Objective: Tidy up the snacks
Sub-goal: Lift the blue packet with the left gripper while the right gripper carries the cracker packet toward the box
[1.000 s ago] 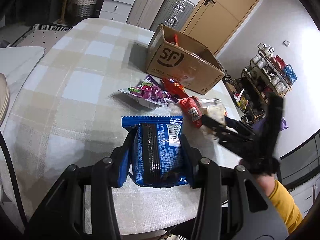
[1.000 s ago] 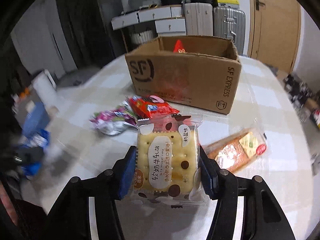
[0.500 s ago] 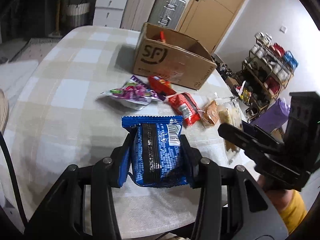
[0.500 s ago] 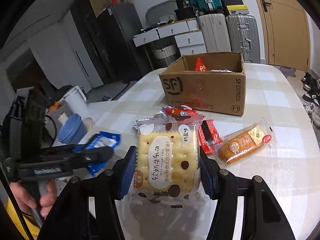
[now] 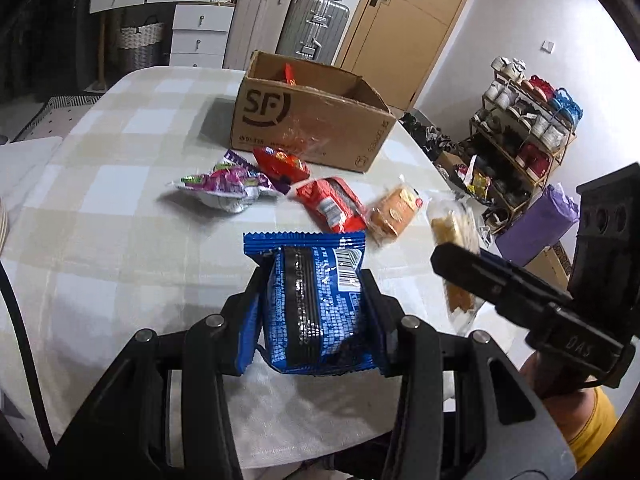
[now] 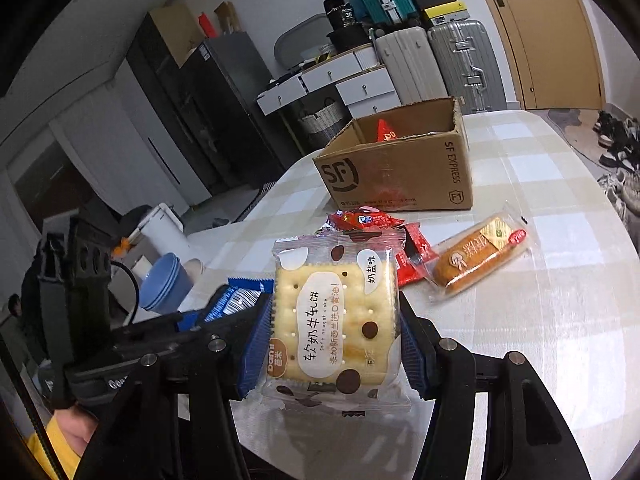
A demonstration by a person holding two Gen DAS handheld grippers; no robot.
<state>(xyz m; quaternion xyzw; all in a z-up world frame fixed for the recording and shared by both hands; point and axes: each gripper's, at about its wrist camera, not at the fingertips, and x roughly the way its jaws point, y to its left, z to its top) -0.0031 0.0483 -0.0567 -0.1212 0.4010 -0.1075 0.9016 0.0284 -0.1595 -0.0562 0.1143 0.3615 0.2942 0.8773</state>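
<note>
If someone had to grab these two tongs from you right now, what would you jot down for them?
Left tongs: shut on the blue cookie pack, held above the table.
Right tongs: shut on the nougat cracker pack, also lifted.
SF cardboard box: open at the table's far side, one red packet already in it.
On the table in front of the box: purple candy bag, two red packs, wrapped bread.
Left to do: probably box both held packs, then the four loose ones.

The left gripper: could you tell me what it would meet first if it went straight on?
Probably the red packet on the table, beyond the blue packet that the left gripper holds; depth is unclear.
</note>
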